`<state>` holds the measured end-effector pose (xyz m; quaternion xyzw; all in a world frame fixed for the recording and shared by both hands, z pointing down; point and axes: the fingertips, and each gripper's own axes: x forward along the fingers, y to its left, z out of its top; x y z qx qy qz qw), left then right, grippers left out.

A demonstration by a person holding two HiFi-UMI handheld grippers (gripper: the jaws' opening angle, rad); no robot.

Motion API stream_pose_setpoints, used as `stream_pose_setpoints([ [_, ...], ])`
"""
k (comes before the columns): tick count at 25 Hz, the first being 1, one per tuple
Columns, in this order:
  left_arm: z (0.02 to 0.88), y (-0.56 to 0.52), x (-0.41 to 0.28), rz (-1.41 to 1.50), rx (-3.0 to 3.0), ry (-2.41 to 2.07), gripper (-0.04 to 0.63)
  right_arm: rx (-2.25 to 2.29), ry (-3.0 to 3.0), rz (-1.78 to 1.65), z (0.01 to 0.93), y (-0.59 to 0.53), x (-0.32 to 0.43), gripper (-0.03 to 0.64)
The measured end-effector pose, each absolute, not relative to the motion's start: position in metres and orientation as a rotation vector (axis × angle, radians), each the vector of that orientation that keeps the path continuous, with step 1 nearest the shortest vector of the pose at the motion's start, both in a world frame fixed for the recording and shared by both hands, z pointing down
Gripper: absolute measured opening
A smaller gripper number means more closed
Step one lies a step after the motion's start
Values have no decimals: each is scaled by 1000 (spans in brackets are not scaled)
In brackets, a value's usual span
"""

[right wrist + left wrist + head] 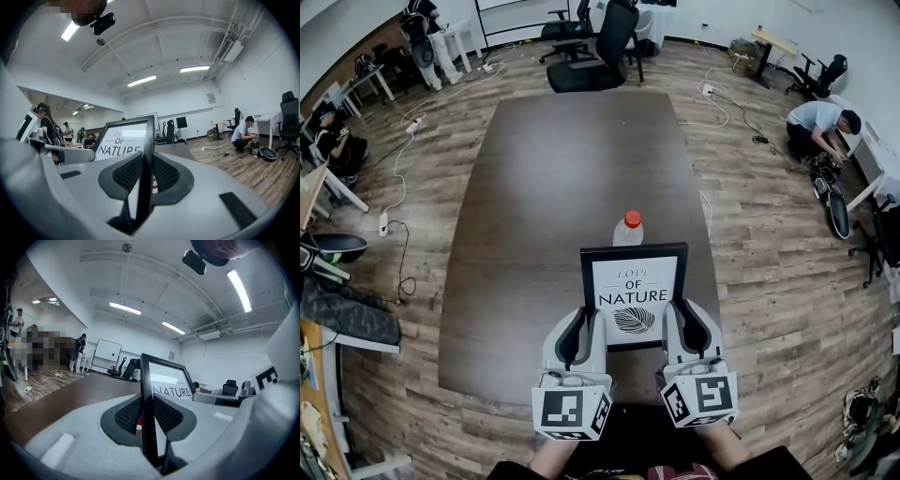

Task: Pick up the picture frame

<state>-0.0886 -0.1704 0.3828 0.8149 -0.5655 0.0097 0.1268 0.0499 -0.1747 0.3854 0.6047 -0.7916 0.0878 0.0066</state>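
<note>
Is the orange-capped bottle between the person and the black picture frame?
No, the orange-capped clear plastic bottle sits beyond the black rectangular picture frame, farther along the brown table.

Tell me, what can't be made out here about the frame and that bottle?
- The bottle: head view shows only its red cap and shoulders; the picture frame hides the rest.
- Frame's lower corners: head view, covered by the left gripper and right gripper.
- Whether the frame rests on the table or is lifted: no view shows the underside.
</note>
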Motion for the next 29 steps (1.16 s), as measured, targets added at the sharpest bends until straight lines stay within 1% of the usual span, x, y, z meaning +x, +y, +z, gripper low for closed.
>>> stream_pose_setpoints([
  [5,393,-152,-83,23,2376,-1650,78,1890,-2478,260,396,-157,56,75],
  [29,397,-154,-82,60,2369,-1651,78,1873,-2465,263,399,-159,56,74],
])
